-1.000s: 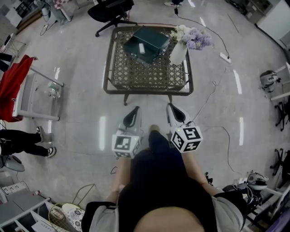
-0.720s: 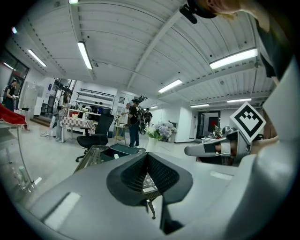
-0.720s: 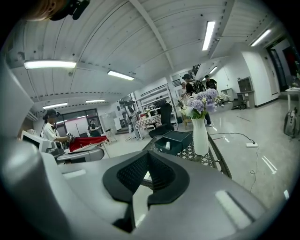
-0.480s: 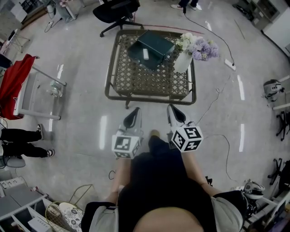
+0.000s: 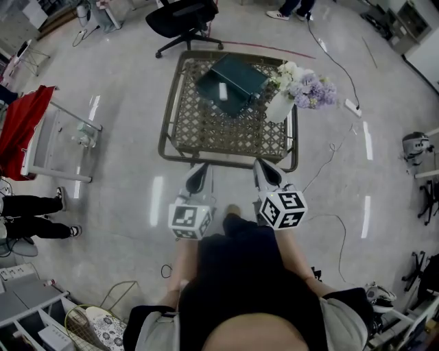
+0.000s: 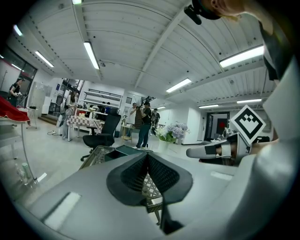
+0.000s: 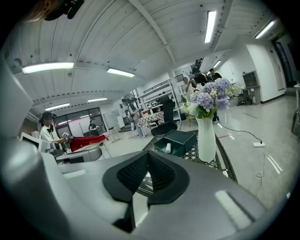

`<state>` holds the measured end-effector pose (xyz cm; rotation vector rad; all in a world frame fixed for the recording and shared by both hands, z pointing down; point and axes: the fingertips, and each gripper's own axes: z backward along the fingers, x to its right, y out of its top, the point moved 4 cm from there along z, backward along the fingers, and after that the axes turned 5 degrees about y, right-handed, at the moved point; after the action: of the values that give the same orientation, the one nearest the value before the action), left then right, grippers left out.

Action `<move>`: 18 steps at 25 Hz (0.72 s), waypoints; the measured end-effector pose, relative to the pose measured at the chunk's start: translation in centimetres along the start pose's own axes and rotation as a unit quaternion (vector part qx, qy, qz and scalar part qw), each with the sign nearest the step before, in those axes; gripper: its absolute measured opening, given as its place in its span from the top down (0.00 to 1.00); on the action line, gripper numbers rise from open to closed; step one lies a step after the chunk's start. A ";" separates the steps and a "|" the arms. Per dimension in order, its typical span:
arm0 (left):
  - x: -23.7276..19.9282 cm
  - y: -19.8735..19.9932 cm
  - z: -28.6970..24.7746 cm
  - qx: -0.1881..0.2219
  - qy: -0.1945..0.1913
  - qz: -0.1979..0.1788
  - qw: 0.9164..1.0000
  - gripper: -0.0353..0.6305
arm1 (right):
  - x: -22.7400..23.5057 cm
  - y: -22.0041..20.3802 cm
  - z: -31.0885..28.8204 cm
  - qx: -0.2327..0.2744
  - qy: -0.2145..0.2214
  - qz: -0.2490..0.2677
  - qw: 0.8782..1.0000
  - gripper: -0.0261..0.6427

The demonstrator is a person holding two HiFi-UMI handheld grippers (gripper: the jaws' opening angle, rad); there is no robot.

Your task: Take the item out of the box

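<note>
A dark green open box (image 5: 233,81) sits at the far side of a wicker-topped table (image 5: 226,130), with a small white item (image 5: 222,90) lying in it. My left gripper (image 5: 199,176) and right gripper (image 5: 265,171) hover side by side at the table's near edge, both shut and holding nothing. In the right gripper view the box (image 7: 181,139) and the white item (image 7: 168,147) lie ahead beyond the closed jaws (image 7: 148,155). The left gripper view shows its jaws (image 6: 148,157) closed, with the box (image 6: 125,151) ahead and left.
A white vase (image 5: 279,107) of purple and white flowers (image 5: 310,89) stands on the table right of the box. A black office chair (image 5: 180,17) is behind the table. Left are a rack with red cloth (image 5: 20,127) and a person's legs (image 5: 34,206). Cables (image 5: 333,147) trail at the right.
Both grippers and the person have moved forward, so the table now lies nearer, right at the fingertips. The jaws stayed shut.
</note>
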<state>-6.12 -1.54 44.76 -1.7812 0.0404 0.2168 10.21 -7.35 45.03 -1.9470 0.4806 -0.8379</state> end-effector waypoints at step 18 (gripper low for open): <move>0.6 -0.1 -3.8 0.001 0.007 0.005 1.000 0.93 | 2.8 1.0 -2.2 -0.013 0.019 0.003 1.000 0.96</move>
<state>-5.06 -5.12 45.53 -1.7802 0.0600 0.2125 10.52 -10.91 45.88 -1.9560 0.5211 -0.8697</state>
